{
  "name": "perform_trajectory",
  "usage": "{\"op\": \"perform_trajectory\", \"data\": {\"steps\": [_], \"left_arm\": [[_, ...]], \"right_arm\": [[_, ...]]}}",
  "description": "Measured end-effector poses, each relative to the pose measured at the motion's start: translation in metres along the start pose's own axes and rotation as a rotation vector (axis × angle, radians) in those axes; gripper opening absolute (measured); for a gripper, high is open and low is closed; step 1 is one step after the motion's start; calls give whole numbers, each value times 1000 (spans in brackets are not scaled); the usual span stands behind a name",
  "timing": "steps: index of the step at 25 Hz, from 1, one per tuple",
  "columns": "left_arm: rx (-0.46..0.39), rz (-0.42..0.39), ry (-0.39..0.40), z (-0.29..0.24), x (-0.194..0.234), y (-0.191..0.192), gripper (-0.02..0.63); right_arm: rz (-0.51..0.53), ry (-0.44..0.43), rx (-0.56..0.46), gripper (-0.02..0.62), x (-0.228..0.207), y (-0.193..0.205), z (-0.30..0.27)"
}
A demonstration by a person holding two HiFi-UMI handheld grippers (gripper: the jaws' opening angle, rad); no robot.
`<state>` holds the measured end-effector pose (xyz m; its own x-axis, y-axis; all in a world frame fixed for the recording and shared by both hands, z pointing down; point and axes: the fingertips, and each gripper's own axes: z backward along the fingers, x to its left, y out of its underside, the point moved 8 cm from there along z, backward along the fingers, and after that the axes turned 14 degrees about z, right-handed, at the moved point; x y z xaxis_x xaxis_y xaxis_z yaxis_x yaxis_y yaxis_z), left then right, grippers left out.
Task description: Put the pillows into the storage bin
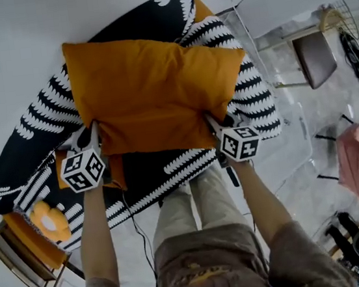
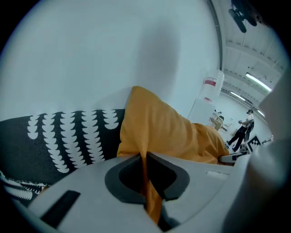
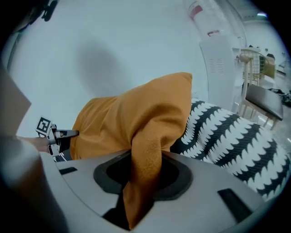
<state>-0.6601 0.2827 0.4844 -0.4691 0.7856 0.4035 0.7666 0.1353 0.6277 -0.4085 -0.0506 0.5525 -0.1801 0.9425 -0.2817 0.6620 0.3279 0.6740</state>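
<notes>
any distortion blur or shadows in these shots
Head view: wide-angle bend at the edges, orange pillow evenly lit and sharp. Left gripper view: fisheye, dark corners, soft shadow on the white surface. Right gripper view: same fisheye, similar soft shadow.

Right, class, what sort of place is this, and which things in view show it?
Probably a large open workspace or lab, not a home: strip lights on a high ceiling, a chair with loose cables beside it, and a person standing far off.
</notes>
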Motion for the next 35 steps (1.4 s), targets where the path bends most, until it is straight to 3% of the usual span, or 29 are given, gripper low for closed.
{"op": "perform_trajectory", "data": {"steps": [6, 13, 19, 26, 35], "left_arm": [[2, 52, 99, 66, -42, -12, 9], [-10, -29, 228, 128, -112, -21, 9], [55, -88, 331, 141, -176, -9, 9], [156, -179, 466, 136, -284, 26, 9], [285, -330, 599, 132, -435, 125, 9]], "right_arm": [[-15, 43, -55, 121, 22, -13, 96], [-40, 150, -170, 126, 35, -11, 216], [-108, 256, -211, 127, 28, 17, 301], [-219, 411, -274, 127, 2, 75, 408], [-373, 575, -335, 127, -45, 191, 543]]}}
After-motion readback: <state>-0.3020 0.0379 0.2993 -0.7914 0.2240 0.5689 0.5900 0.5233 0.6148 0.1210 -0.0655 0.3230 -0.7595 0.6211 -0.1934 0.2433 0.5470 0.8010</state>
